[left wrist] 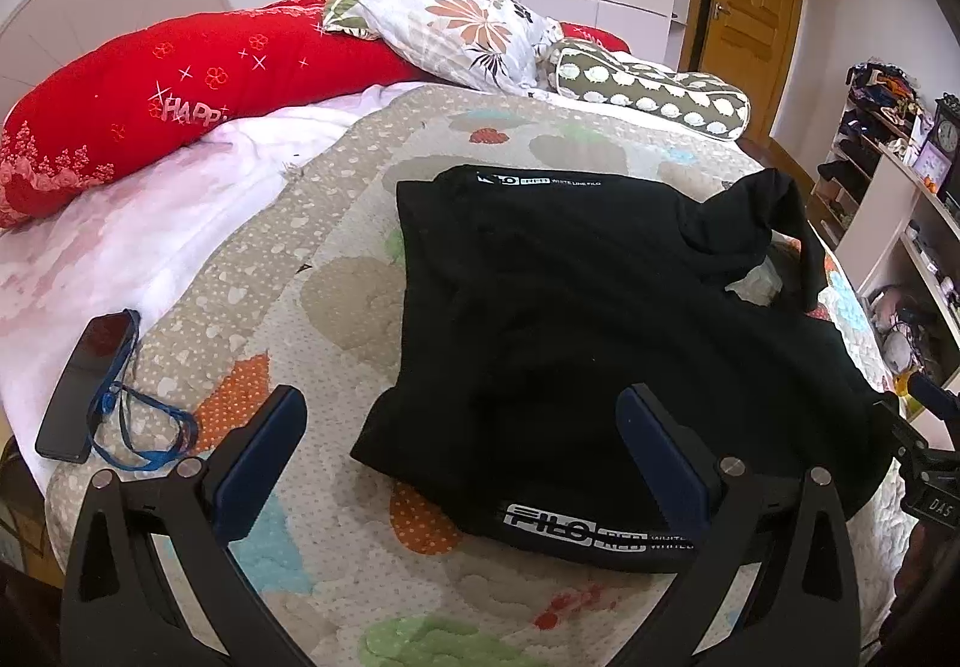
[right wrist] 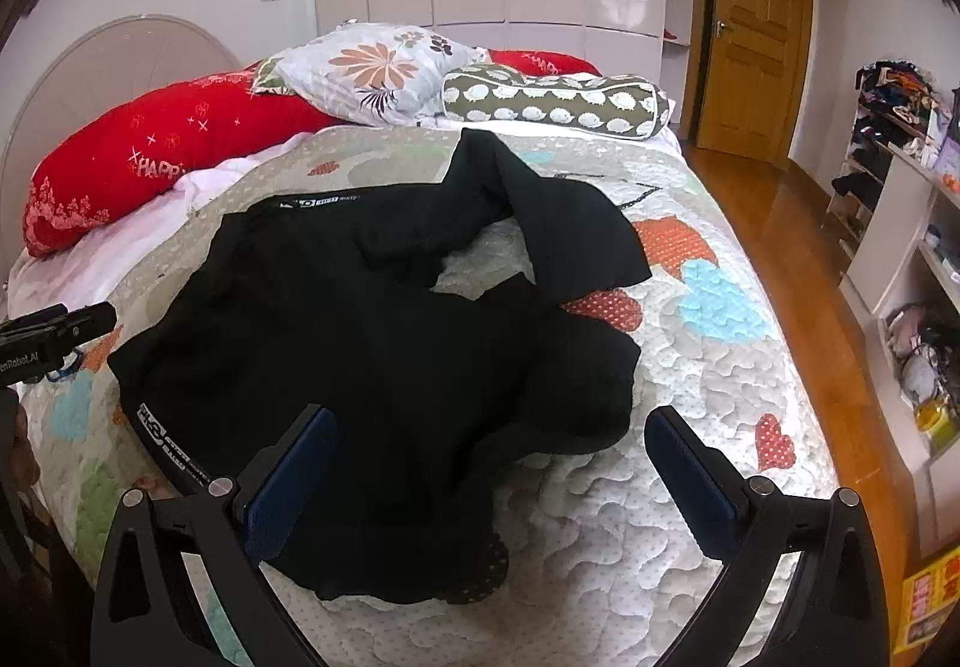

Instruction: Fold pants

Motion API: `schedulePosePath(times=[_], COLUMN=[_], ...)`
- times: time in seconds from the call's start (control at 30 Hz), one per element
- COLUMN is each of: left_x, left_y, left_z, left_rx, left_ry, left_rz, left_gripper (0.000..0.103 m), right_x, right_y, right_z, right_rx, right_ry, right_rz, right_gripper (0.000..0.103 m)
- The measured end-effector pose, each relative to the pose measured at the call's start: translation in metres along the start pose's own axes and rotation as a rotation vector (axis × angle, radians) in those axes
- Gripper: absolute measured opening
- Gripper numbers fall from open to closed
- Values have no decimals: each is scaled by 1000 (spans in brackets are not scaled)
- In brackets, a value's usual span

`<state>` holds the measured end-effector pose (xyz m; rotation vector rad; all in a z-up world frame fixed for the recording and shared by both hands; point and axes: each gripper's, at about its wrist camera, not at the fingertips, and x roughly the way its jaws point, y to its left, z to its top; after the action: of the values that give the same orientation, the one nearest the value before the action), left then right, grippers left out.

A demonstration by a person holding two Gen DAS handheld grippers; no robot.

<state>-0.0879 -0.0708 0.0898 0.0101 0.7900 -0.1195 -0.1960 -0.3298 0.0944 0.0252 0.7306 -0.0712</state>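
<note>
Black pants [left wrist: 588, 319] with white "FILO" lettering lie crumpled on the patterned quilt [left wrist: 288, 319] of a bed. In the right wrist view the pants [right wrist: 372, 343] are bunched, with one leg folded back toward the pillows. My left gripper [left wrist: 462, 427] is open and empty, hovering over the near left edge of the pants. My right gripper [right wrist: 489, 445] is open and empty, above the near right part of the pants. The right gripper's body shows at the right edge of the left wrist view [left wrist: 924, 463], and the left gripper's at the left edge of the right wrist view [right wrist: 54, 334].
A phone with a blue lanyard [left wrist: 90, 385] lies at the bed's left side. A red cushion [left wrist: 180, 96], a floral pillow [left wrist: 456, 30] and a bolster [right wrist: 558, 102] lie at the head. Shelves [right wrist: 912, 259] and wooden floor [right wrist: 774, 247] are to the right.
</note>
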Motion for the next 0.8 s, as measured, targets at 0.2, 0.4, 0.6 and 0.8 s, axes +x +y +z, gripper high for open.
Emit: schedulePosePath(times=[0.2,0.4,0.6,0.8], left_x=[5,9,13,27], left_y=[-3,-2,7,21], left_z=[-2,-4,-12,-20], left_rx=[2,-7,-41,-103], left_ry=[15,32,65,108], left_rz=[-8,-12,-39,-59], left_gripper=[103,103,103,103], right_x=[5,9,13,10], right_y=[-1,-7,-12,-35], right_z=[-1,-4,-7,-12], right_rx=[6,30,36,58], right_ry=[5,23,37,34], right_rz=[5,14,6,-28], right_gripper=[103,103,103,103])
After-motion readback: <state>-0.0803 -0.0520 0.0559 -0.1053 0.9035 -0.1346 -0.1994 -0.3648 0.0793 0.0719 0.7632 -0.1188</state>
